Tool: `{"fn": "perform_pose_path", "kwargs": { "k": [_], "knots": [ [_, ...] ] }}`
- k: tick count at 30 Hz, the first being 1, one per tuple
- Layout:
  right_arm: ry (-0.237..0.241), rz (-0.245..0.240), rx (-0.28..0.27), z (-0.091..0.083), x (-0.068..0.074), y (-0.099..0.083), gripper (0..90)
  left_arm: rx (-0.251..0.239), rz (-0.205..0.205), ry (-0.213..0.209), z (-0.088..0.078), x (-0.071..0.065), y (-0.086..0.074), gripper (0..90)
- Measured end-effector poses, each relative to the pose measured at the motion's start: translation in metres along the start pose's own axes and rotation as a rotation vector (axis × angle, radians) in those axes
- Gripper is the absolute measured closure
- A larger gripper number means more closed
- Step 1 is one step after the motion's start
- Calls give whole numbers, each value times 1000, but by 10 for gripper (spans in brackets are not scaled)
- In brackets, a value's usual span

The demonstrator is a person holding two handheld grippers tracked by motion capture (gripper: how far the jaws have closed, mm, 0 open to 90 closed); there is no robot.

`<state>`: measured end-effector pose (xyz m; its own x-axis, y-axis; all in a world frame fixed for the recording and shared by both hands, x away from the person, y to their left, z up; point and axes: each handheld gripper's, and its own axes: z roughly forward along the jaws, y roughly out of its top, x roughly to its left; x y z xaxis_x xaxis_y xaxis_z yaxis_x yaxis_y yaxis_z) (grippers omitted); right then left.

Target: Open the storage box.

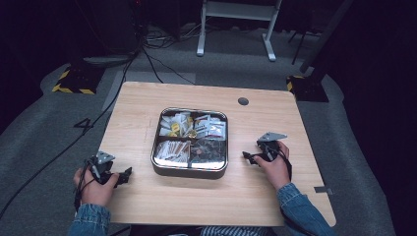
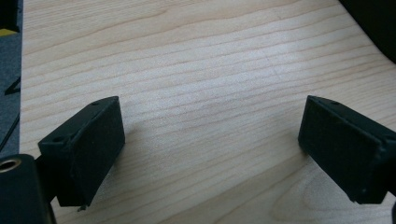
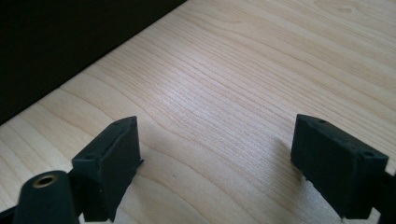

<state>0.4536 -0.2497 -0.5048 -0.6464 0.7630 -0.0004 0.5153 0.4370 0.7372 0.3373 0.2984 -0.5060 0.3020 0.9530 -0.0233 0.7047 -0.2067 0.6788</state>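
A square metal tray [image 1: 190, 170] with several compartments of small packets and sachets sits in the middle of the wooden table [image 1: 206, 196]. My left gripper [image 1: 126, 175] rests on the table left of the tray, in the person's left hand. Its jaws stand wide apart over bare wood [image 2: 210, 135], nothing between them. My right gripper [image 1: 248, 157] rests right of the tray in the other hand, pointing toward it. In the right gripper view it is open [image 3: 215, 163] above empty wood.
A round cable hole [image 1: 243, 101] is in the table's far side. Grey carpet surrounds the table, with cables [image 1: 147, 59] and a white stand's feet [image 1: 236, 44] beyond the far edge. A piece of tape [image 1: 322, 189] marks the table's right edge.
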Motion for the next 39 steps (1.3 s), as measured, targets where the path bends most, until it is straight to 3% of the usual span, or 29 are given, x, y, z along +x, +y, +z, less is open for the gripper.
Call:
{"fn": "perform_pose_path", "kwargs": {
  "k": [8,10,12,15,18,23,26,30,32,33,35,39],
  "knots": [
    [-10,8,11,-1,1,1,178,2,-15,5,0,-2,0,75],
    [4,3,32,-4,1,5,321,2,-15,4,0,-2,0,75],
    [35,18,4,-9,2,11,333,3,-11,3,0,-1,0,75],
    [46,5,-27,-16,7,20,333,2,-8,-2,-1,-1,0,76],
    [69,-9,-64,-23,15,31,341,-6,1,-6,-2,-1,0,122],
    [120,-23,-106,-28,28,53,345,9,-2,-11,-7,-2,1,279],
    [146,-49,-122,-26,38,67,334,-8,-19,-32,-11,-3,3,300],
    [184,-88,-113,-21,51,84,333,-42,-22,-54,-16,-6,6,322],
    [213,-117,-92,-17,61,95,359,-76,-27,-96,-16,-5,6,347],
    [227,-149,-77,-14,71,105,386,-81,-36,-114,-16,-5,7,347],
    [233,-165,-74,-12,76,110,386,-74,-65,-151,-16,-7,7,358],
    [269,-173,-64,0,93,127,385,-79,-52,-152,-18,-10,8,362]
  ]
}}
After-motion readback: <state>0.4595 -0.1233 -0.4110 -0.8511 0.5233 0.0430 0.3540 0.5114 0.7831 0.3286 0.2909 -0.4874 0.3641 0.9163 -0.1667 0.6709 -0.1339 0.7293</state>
